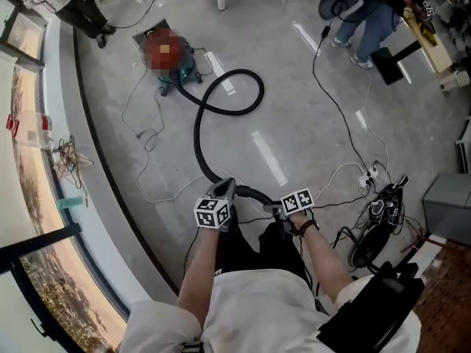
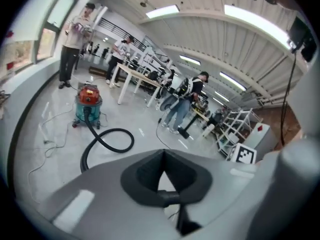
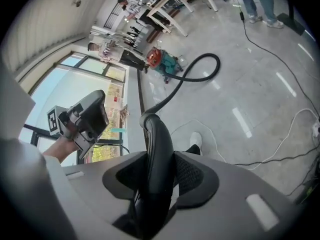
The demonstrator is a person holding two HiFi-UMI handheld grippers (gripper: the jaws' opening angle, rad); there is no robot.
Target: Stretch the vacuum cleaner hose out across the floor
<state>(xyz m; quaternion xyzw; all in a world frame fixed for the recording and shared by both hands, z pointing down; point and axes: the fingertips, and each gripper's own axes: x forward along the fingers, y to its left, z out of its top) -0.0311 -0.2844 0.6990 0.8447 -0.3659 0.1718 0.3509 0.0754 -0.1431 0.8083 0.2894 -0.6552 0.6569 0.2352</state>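
Progress check from my end of the link: not much stretching done yet, I'd say. The vacuum cleaner (image 1: 184,68) sits in the upper left of the head view. The hose (image 1: 196,138) leaves it, throws one big loop toward the upper centre, then bends down to the bottom centre where the rig is. The right gripper (image 3: 159,166) is clamped on the hose near its free end, pads hugging it on both sides, so that part's sorted. The left gripper (image 2: 162,170) has its jaws pressed together on nothing, with a bit of floor (image 1: 309,123) showing through the small gap behind the tips. It hangs just beside the hose, to the left of the other gripper, and isn't touching it as far as I can tell. What's left, by my read, is basically the whole job. I need to carry the held end away from the cleaner until that loop opens out, then lay the hose down in one long line.
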